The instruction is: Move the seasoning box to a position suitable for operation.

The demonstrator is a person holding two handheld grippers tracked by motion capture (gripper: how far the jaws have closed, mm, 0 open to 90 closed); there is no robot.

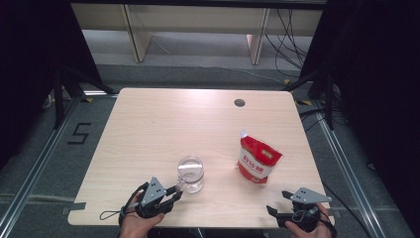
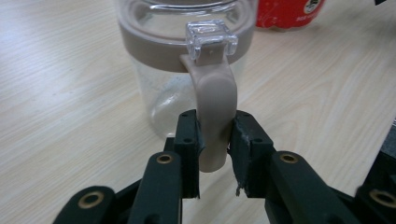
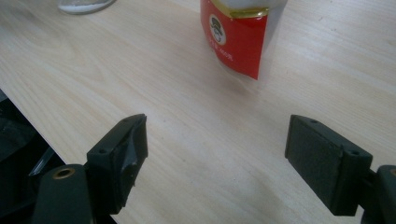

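Note:
A clear jar (image 1: pixel 190 173) with a beige rim stands upright near the table's front, left of centre. In the left gripper view the jar (image 2: pixel 168 88) has a beige latch strap (image 2: pixel 215 116) hanging from a clear clasp, and my left gripper (image 2: pixel 215 154) is shut on that strap. From above, the left gripper (image 1: pixel 177 190) sits at the jar's near-left side. A red and white pouch (image 1: pixel 257 159) stands upright to the right. My right gripper (image 1: pixel 277 206) is open near the front right edge, and the pouch (image 3: pixel 238 37) stands some way ahead of the right gripper (image 3: pixel 217 140).
The pale wooden table (image 1: pixel 163 124) has a round cable hole (image 1: pixel 239 102) at the back. Black frames and cables stand beyond the table's far corners. The front edge of the table (image 3: pixel 32 116) runs close to my right gripper.

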